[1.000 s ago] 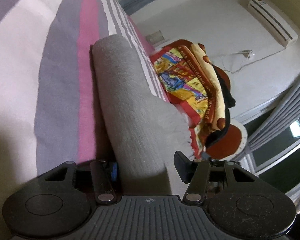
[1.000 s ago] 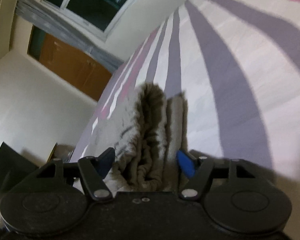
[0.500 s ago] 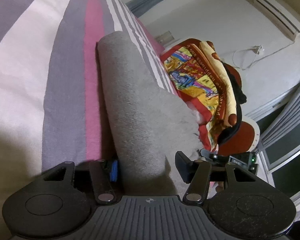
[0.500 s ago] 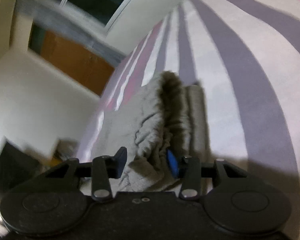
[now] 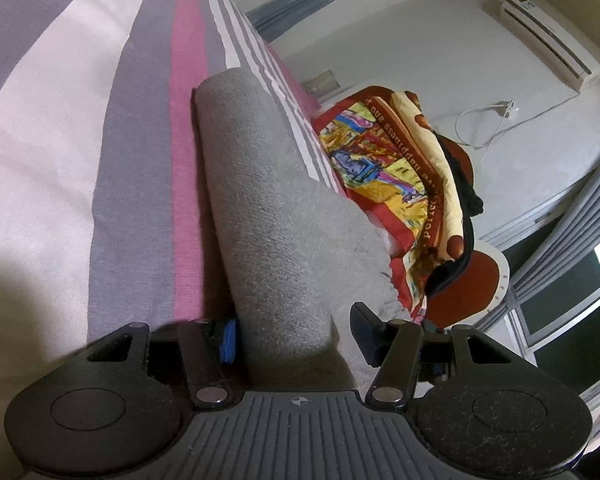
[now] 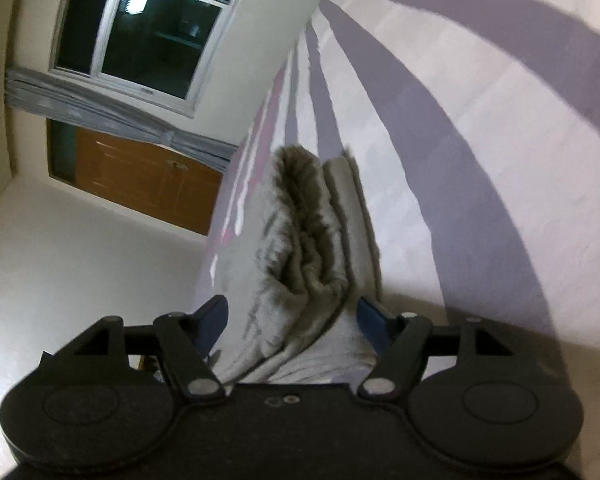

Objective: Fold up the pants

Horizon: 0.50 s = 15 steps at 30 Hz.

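Grey pants, folded to a thick bundle on the striped bed, with a gripper at each end.

Left wrist view: the left gripper (image 5: 296, 334) straddles one end of the pants (image 5: 268, 216); its blue pad sits against the cloth, the other finger stands apart, so nothing is clamped, likely just steadying the bundle. Beyond lies a colourful blanket (image 5: 384, 168) with partly readable lettering, "happiness" among it.
Right wrist view: the right gripper (image 6: 292, 316) has the pants' layered edge (image 6: 312, 240) between its jaws, which are opening, apparently letting the fold settle on the bedsheet (image 6: 480, 128). No writing is legible here.
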Each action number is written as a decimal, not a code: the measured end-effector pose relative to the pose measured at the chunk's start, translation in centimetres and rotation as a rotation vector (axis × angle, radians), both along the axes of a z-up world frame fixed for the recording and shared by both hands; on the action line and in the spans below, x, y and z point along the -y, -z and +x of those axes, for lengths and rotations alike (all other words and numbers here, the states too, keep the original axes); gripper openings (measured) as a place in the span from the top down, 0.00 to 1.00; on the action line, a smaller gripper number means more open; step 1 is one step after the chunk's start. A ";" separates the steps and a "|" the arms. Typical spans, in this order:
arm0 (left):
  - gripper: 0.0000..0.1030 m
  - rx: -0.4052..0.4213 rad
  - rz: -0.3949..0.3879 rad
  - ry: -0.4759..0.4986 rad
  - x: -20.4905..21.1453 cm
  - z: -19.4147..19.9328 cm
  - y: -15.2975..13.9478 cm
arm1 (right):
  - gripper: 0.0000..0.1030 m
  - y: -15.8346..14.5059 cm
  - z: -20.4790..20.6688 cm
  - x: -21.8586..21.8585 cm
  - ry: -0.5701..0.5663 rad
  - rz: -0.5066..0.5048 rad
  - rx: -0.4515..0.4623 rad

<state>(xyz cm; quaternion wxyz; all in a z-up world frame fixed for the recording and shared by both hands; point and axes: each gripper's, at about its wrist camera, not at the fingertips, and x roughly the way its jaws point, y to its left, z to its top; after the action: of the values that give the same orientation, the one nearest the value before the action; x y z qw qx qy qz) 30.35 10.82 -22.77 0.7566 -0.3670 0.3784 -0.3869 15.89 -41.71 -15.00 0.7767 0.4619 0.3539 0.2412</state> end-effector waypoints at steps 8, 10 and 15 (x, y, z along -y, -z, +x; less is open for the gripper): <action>0.45 -0.001 -0.001 -0.003 0.1 -0.1 0.1 | 0.71 -1.2 2.8 -2.6 -0.011 -0.092 0.035; 0.45 0.003 0.002 -0.003 0.1 -0.2 0.1 | 0.73 -2.4 1.4 -2.2 0.009 -0.071 0.110; 0.45 -0.018 -0.009 -0.004 -0.1 0.2 0.1 | 0.67 0.5 0.8 -0.7 0.056 -0.092 -0.002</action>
<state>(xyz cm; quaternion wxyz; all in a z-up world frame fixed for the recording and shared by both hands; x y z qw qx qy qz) 30.53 10.91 -22.92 0.7523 -0.3748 0.3827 -0.3836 16.72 -40.97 -15.48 0.8033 0.4355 0.3524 0.2024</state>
